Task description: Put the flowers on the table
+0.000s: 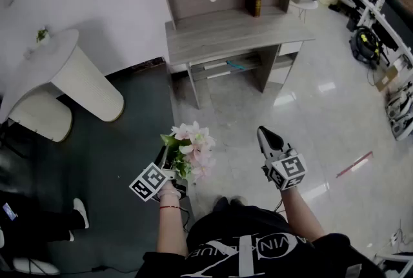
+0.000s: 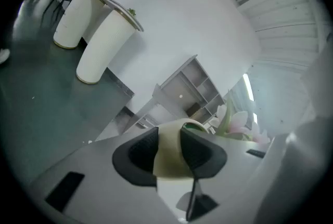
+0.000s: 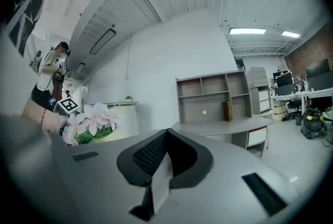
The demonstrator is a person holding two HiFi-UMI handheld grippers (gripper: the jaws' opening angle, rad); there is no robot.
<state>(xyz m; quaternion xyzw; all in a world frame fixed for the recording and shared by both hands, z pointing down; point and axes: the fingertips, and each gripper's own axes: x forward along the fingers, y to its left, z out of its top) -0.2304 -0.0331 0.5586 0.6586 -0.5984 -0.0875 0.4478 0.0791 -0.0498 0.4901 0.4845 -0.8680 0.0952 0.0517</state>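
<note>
Gripping the flowers by their cream pot, I am holding them in my left hand-held gripper, jaws set wide on the pot's sides, above the floor and well apart from the table. I am judging them light but top-heavy, with fragile petals and a smooth, probably slippery pot, so the pot's body is the place to grip. My right hand-held gripper is hanging closed and empty.

Pale pink petalled flowers are showing green leaves above the left gripper; a cream rounded pot is sitting between its black pads; black-and-white squares are patterning its cube.
</note>
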